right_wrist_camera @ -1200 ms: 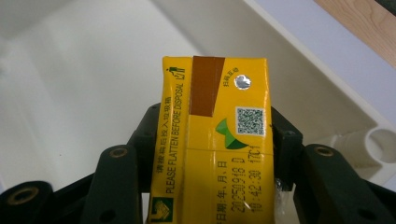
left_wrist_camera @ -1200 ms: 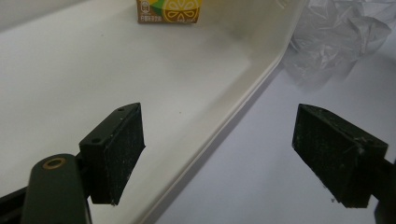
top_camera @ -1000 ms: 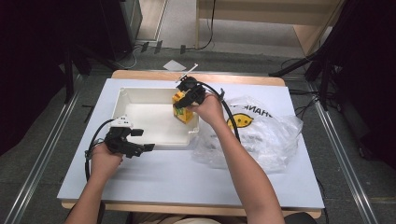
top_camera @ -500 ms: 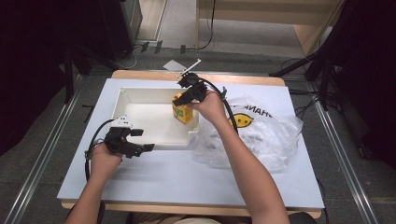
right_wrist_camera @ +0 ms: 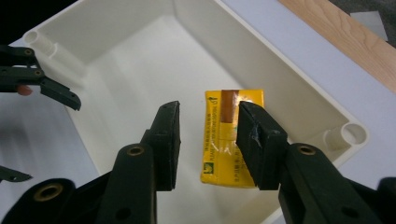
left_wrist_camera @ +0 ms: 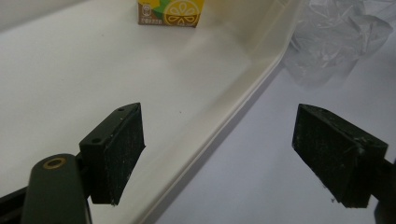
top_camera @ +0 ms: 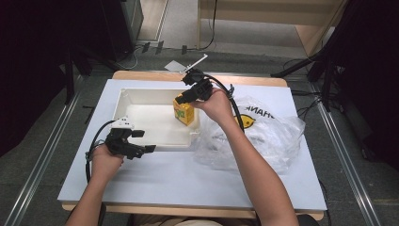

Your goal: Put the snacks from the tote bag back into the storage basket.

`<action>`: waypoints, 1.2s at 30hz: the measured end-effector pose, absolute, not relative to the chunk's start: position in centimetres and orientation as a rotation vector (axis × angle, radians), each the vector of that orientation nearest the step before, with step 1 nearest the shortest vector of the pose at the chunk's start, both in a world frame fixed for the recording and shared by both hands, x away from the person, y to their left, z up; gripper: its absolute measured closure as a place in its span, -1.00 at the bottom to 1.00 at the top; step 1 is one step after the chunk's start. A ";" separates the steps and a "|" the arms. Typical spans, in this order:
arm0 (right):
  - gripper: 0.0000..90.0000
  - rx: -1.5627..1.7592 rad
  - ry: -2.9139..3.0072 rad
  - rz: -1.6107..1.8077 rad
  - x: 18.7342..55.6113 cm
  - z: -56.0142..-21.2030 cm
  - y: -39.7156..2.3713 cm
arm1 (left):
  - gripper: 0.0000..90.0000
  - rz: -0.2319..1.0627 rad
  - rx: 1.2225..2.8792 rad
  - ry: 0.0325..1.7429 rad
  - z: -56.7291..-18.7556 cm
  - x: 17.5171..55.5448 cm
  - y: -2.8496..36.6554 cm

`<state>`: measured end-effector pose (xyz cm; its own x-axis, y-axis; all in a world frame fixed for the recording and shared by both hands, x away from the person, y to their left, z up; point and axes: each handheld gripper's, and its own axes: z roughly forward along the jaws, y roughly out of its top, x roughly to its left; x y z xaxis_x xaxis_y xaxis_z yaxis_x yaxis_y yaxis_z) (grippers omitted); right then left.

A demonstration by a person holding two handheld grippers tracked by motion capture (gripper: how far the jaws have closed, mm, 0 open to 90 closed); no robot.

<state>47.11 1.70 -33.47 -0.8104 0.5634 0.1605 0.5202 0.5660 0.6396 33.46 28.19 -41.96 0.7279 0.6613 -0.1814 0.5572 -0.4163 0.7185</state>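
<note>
A yellow juice carton [top_camera: 184, 110] stands in the white tray [top_camera: 141, 96], near its right wall. The right gripper [right_wrist_camera: 208, 144] hovers just above it, jaws parted and apparently not touching — released. The left gripper [left_wrist_camera: 219, 156] is wide open, straddling the tray's near rim. A crumpled plastic bag [top_camera: 263, 136] lies beside the tray on the tabletop [top_camera: 188, 183].

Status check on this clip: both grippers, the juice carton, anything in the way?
Right hand-held gripper open above yellow juice carton, carton standing in white tray. Left hand-held gripper open, straddling tray's near rim. Nothing in the way.
</note>
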 end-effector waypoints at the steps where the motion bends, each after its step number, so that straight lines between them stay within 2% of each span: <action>1: 0.43 0.949 2.723 1.097 46.9 -33.4 1.7 | -0.61 0.164 2.122 0.917 -42.0 33.5 28.2; 8: 0.71 0.936 2.741 1.124 46.1 -33.7 1.5 | -0.61 0.158 2.119 0.915 -42.0 33.5 28.2; 12: 0.96 0.939 2.762 1.131 45.7 -34.7 1.3 | -0.61 0.157 2.114 0.917 -42.0 33.5 28.2; 24: 0.99 0.929 2.822 1.047 45.1 -37.4 1.7 | -0.61 0.156 2.119 0.917 -42.0 33.5 28.1; 36: 1.00 0.933 2.834 1.007 45.4 -38.6 2.1 | -0.61 0.157 2.122 0.921 -42.0 33.5 28.1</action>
<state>45.40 2.06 -38.65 -0.8244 0.5308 0.1966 0.5358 0.6198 0.5734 33.45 28.06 -42.02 0.7274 0.6602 -0.1870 0.5609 -0.4151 0.7163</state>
